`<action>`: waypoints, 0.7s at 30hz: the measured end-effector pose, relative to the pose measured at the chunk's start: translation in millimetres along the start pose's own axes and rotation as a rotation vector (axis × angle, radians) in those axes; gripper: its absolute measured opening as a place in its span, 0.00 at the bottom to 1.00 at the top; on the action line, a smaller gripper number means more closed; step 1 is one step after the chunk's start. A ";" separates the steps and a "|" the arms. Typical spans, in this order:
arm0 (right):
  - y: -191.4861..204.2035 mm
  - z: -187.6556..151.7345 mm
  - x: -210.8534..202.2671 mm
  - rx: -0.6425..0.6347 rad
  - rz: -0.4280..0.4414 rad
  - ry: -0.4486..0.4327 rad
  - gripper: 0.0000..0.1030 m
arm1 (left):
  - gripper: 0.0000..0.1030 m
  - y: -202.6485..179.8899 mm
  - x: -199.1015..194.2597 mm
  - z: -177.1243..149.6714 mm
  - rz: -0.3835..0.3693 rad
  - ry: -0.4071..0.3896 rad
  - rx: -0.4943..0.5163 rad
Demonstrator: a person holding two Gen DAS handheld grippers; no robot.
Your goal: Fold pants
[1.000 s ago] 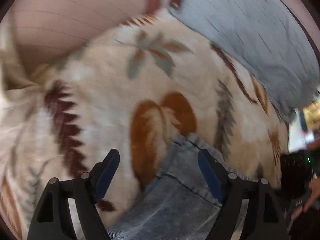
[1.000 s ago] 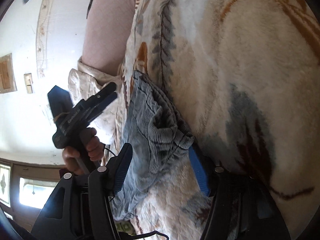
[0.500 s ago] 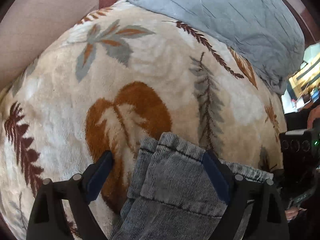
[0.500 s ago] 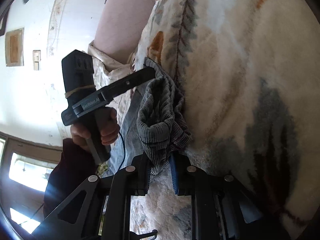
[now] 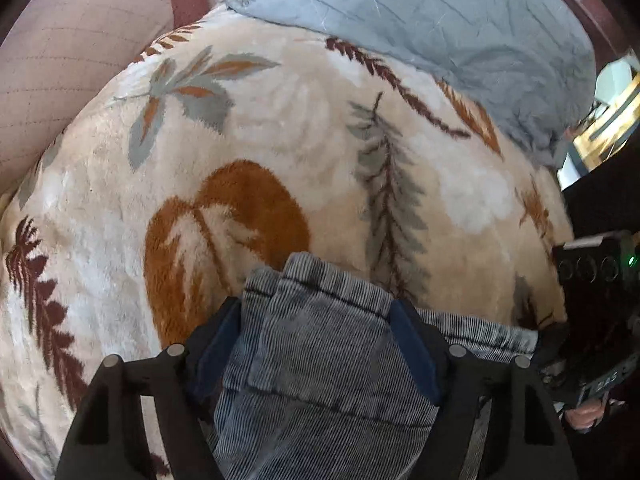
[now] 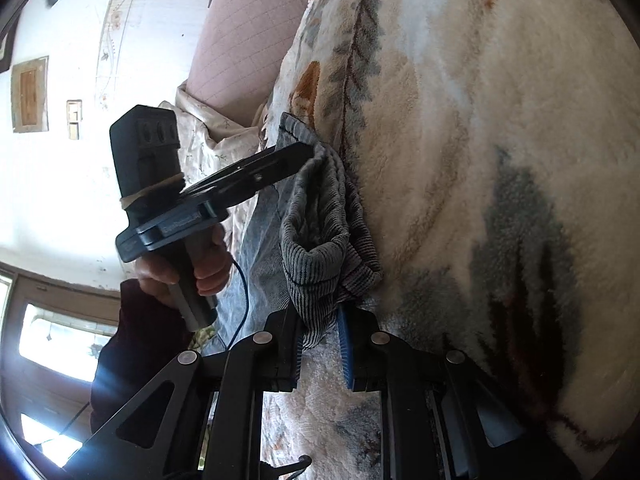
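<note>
Grey-blue corduroy pants (image 5: 320,344) lie on a cream leaf-print fleece blanket (image 5: 280,140). My left gripper (image 5: 316,320) has its blue pads on either side of the hem end and is closing on the cloth. In the right wrist view the pants (image 6: 320,240) hang bunched beside the blanket (image 6: 480,160). My right gripper (image 6: 322,328) is shut on the other hem corner. The left gripper's fingers (image 6: 280,164) also show there, pinching the cloth.
A grey-blue pillow (image 5: 440,20) lies at the blanket's far edge. A pink quilted cushion (image 5: 72,60) stands at the back left and also shows in the right wrist view (image 6: 248,32). A white wall (image 6: 60,160) lies beyond the bed.
The right gripper closed on the pants hem. The left gripper's fingers narrowed around the other hem end, and the cloth lifted and bunched between the two grippers.
</note>
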State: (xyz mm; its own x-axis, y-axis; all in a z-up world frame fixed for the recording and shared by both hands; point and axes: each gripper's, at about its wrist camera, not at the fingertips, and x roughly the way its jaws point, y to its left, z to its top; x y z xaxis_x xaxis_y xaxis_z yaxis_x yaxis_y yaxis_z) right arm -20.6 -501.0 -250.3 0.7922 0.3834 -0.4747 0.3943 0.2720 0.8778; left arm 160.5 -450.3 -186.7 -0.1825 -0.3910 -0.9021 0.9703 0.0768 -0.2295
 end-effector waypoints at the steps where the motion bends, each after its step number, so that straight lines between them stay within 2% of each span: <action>1: 0.5 0.0 0.8 -0.002 -0.001 -0.003 0.14 | 0.74 3.6 0.5 0.9 -0.014 -0.004 -0.021; 4: 1.5 -0.6 2.3 0.005 0.000 -0.015 0.17 | 0.67 8.9 -1.9 -0.3 -0.039 -0.026 -0.056; 9: 8.7 -0.7 2.2 -0.037 0.002 -0.019 0.16 | 0.52 4.6 -12.2 -6.4 -0.037 -0.046 -0.048; 11: 13.5 -1.5 0.0 -0.061 -0.010 -0.025 0.15 | 0.28 2.2 -17.9 -7.7 -0.002 -0.067 -0.026; 12: 17.3 -2.6 -1.0 -0.078 -0.021 -0.030 0.15 | 0.24 6.8 -22.8 -10.7 0.008 -0.072 -0.033; 15: 33.1 -6.7 -4.3 -0.143 -0.052 -0.050 0.15 | 0.21 10.8 -30.0 -12.2 -0.030 -0.098 -0.057; 21: 60.4 -15.4 -13.8 -0.254 -0.089 -0.094 0.14 | 0.20 2.5 -29.6 -14.3 0.002 -0.112 -0.037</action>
State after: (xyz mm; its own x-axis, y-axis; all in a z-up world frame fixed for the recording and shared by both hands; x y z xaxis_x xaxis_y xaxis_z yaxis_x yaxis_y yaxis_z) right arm -14.9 -476.3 -191.6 0.8042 0.2683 -0.5304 0.3439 0.5177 0.7834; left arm 166.0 -425.4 -165.8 -0.1596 -0.4909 -0.8565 0.9638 0.1104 -0.2428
